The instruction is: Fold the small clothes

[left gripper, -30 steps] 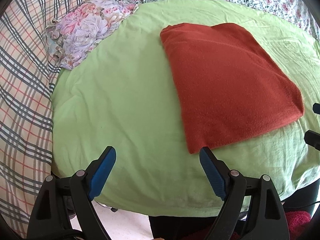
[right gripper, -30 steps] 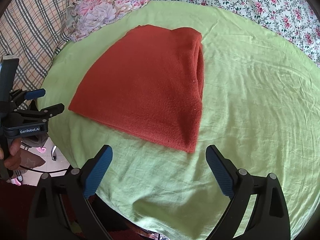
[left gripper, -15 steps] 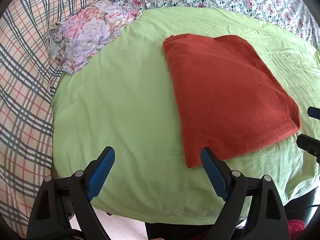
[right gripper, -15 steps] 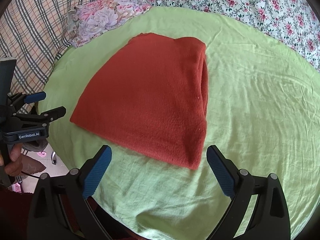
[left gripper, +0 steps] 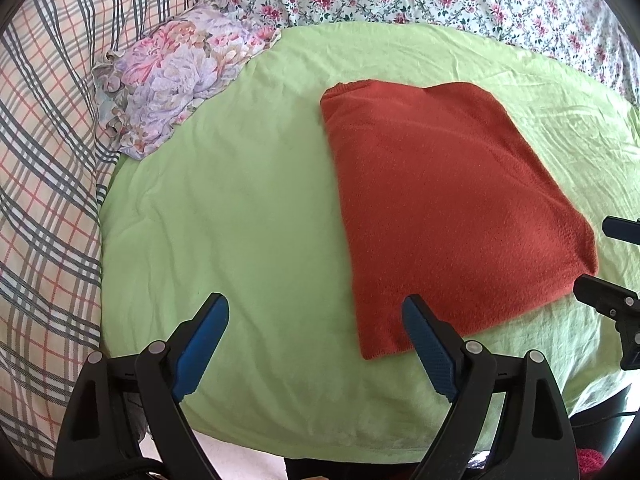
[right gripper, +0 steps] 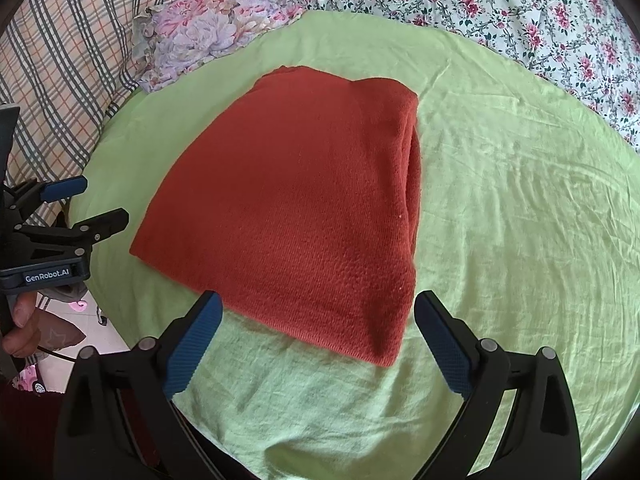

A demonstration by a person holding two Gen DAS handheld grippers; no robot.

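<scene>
Left hand-held gripper (left gripper: 316, 338): jaws spread wide, holding nothing; in the left wrist view its blue pads sit at the lower centre of the frame, the right pad overlapping the near left corner of the garment in the picture, though contact cannot be confirmed.
Right hand-held gripper (right gripper: 318, 334): jaws likewise spread and empty; in the right wrist view the pads frame the near edge of the garment at lower centre, hovering just short of it.
Red knitted garment (right gripper: 304, 208): lies flat at the centre of the frame, already folded into a compact, roughly four-sided packet; stacked layers show along its right edge in the right wrist view.
Green sheet (left gripper: 240, 208): covers the bed beneath the garment; lightly creased, more so toward the right of the frame.
Floral pillow (left gripper: 176, 76): upper left of the frame, well apart from the garment.
Plaid cover (left gripper: 44, 160): left margin of the frame.
Flowered bedspread (right gripper: 500, 12): upper right of the frame, beyond the sheet.
Step in hand: judged to be a late stage, with both grippers unloaded and poised at the near edge of a garment that appears largely folded.
Next move calls for: either a final fold, which needs each gripper to pinch a near corner through all layers and carry it evenly to the far edge, or lifting the packet aside; thick knit layers may slip apart if only the top layer is caught.
</scene>
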